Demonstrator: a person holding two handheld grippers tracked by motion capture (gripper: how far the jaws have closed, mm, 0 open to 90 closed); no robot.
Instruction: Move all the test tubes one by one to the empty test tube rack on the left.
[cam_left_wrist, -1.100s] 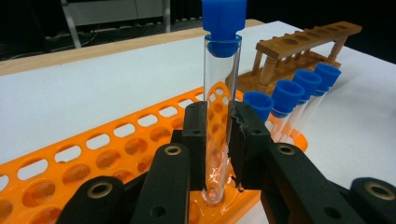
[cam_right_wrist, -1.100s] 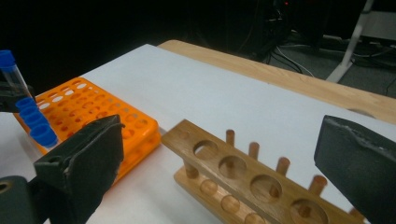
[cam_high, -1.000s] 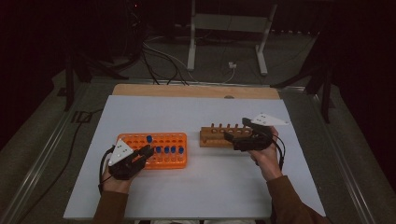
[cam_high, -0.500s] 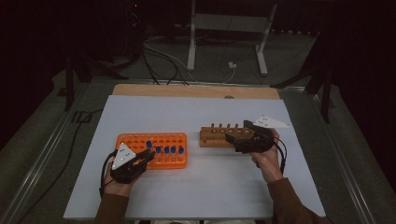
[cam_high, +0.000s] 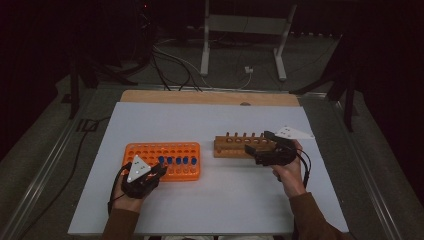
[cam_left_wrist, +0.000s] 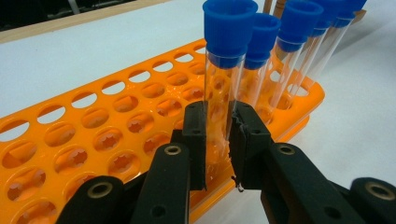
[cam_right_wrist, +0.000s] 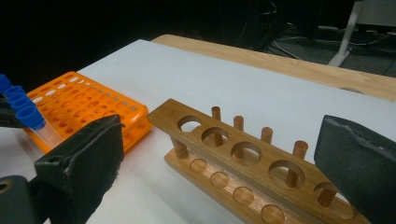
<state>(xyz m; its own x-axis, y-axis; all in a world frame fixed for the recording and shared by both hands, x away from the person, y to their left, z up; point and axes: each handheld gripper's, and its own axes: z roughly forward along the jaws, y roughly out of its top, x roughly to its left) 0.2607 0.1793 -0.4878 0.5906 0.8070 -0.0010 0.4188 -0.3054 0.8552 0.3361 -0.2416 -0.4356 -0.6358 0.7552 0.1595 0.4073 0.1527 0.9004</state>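
I have the left tongs (cam_left_wrist: 218, 140) clamped on a clear test tube (cam_left_wrist: 223, 79) w/ blue cap, pads pressing its lower glass from both sides. Tube stands upright in the orange rack (cam_left_wrist: 98, 126), in the row along the rack's near edge, first of a line of blue-capped tubes (cam_left_wrist: 299, 42) running toward the rack's right end. Remaining holes in view of the left tongs cam are vacant.

In the high view the left tongs (cam_high: 150, 175) sit at the rack's (cam_high: 155, 150) near edge, approx. mid-length; rack lies left of desk centre, closer to the desk's near edge than its far one. Desk (cam_high: 200, 120) has a white top w/ a wood strip along the far edge.

Right tongs (cam_right_wrist: 224, 163) are apart, nothing between them; the wide gap frames the wooden rack (cam_right_wrist: 233, 154). That rack has a top board w/ round holes, pegs behind, and no tubes in the holes I can see. In the high view the right tongs (cam_high: 262, 150) hover at the wooden rack's (cam_high: 235, 145) right end, right of desk centre; contact w/ the wood: cannot tell. The two racks sit side by side, apart.
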